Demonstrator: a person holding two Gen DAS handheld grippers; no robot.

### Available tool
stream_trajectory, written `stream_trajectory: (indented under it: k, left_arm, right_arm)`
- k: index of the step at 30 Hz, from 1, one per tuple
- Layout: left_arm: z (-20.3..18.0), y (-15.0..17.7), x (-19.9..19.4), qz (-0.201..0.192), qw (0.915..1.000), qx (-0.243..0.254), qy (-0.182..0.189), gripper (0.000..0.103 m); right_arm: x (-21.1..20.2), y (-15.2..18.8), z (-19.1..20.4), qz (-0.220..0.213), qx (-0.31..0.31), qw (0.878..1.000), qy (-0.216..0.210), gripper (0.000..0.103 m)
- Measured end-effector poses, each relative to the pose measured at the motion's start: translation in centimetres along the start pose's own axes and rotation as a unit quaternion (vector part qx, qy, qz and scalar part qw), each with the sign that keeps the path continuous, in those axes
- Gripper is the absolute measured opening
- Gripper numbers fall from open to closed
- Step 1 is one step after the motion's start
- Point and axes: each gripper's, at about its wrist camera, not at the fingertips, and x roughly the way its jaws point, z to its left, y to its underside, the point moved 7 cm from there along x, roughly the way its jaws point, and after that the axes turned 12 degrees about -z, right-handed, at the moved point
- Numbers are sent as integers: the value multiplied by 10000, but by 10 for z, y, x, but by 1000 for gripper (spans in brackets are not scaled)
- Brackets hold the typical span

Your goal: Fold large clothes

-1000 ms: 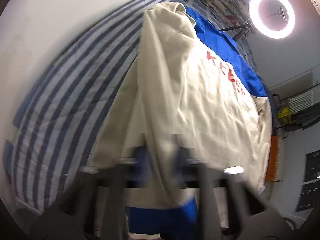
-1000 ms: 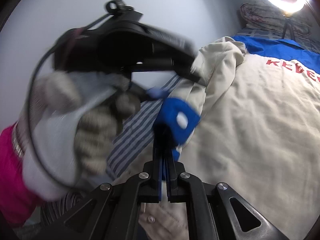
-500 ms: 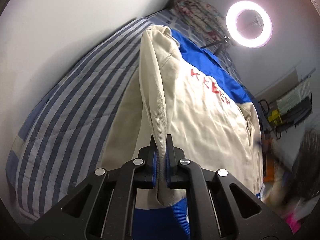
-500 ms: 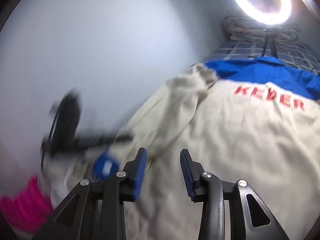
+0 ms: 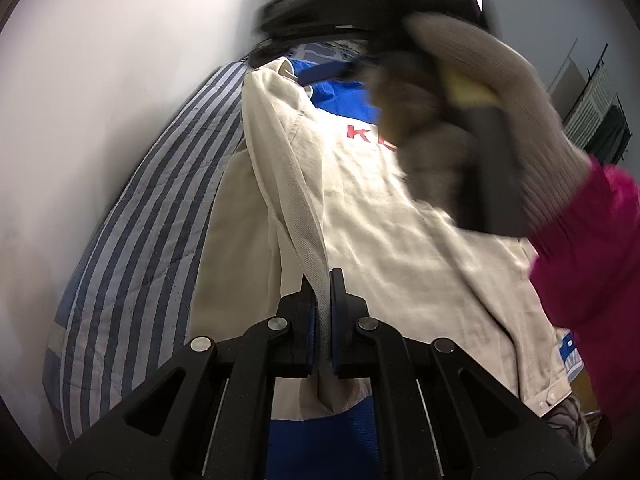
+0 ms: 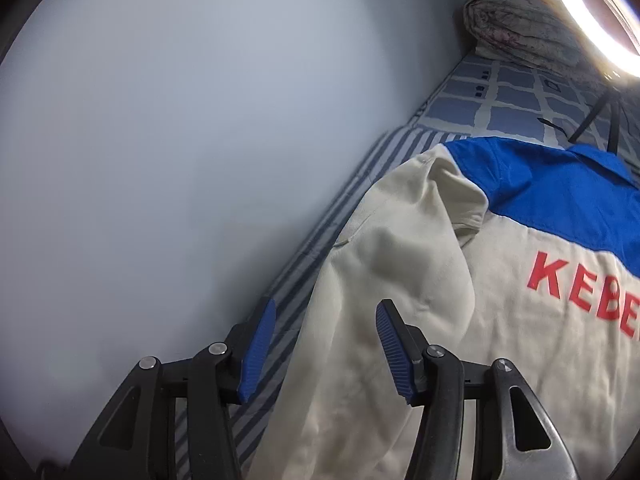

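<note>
Jacket [image 5: 400,216] spread across frame centre on striped bed [image 5: 132,264]. Sleeve [image 5: 296,216] fold clamped in left gripper [image 5: 323,308]. Right gripper [image 6: 320,344] opening, nothing pinched. Cloth judged soft, light, floppy; shoulder seam judged best hold.

Jacket [image 6: 500,320] flat on bedspread [image 6: 328,248] beside wall [image 6: 180,140]; rolled blanket [image 6: 520,28] behind.

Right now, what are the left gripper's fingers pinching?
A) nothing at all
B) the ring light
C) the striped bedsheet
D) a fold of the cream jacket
D: in the left wrist view the left gripper has its fingers closed on a raised fold of the cream jacket, which lies over the striped bedsheet.
</note>
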Motion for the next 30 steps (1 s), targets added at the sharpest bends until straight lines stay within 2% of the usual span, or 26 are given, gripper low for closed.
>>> stream_trajectory:
  k: [2, 3, 4, 5, 7, 10, 14, 19, 21, 23, 24, 25, 27, 28, 30]
  left_arm:
    - [-2, 0, 2, 9, 10000, 57, 5, 3]
    - [-2, 0, 2, 5, 10000, 82, 1, 3]
    - [-3, -1, 3, 3, 9999, 124, -8, 3]
    - [-3, -2, 3, -11, 9998, 183, -31, 3]
    - [-4, -3, 2, -42, 9996, 274, -72, 3]
    - [-6, -1, -4, -64, 9991, 406, -75, 3]
    - [-32, 3, -10, -109, 9965, 832, -34, 3]
    - [-78, 27, -14, 92, 9896, 1416, 250, 3]
    - [-90, 38, -15, 258, 9866, 1553, 421, 12]
    - [-100, 52, -25, 374, 9845, 1589, 649, 52]
    - [-99, 56, -31, 347, 9845, 1580, 676, 58]
    - [-97, 60, -38, 321, 9851, 1538, 699, 61]
    - [-80, 61, -49, 331, 9896, 1221, 689, 61]
    - [-73, 62, -54, 320, 9921, 1023, 653, 61]
    - [-46, 65, -58, 335, 9968, 525, 497, 61]
  right_arm:
    - [21, 1, 4, 194, -257, 9989, 341, 52]
    - [25, 1, 4, 239, -313, 9981, 466, 46]
    - [32, 2, 4, 302, -335, 9976, 523, 24]
    - [37, 4, 3, 392, -297, 9975, 508, 9]
    - [36, 5, -1, 413, -200, 9975, 532, 0]
    - [22, 0, -13, 216, 60, 9987, 448, 0]
    - [-16, -4, -42, -162, 644, 9976, 173, 0]
    - [-78, 27, -107, -633, 1631, 9845, -129, 0]
    - [-93, 54, -140, -655, 1962, 9784, 17, 0]
    - [-99, 88, -173, -489, 2140, 9748, 397, 0]
    - [-99, 101, -184, -391, 2217, 9731, 497, 0]
    - [-98, 119, -198, -196, 2274, 9712, 687, 4]
    - [-98, 139, -214, 92, 2108, 9709, 1130, 5]
    - [-101, 146, -218, 159, 1931, 9728, 1272, 6]
    - [-109, 147, -222, 145, 1662, 9760, 1399, 16]
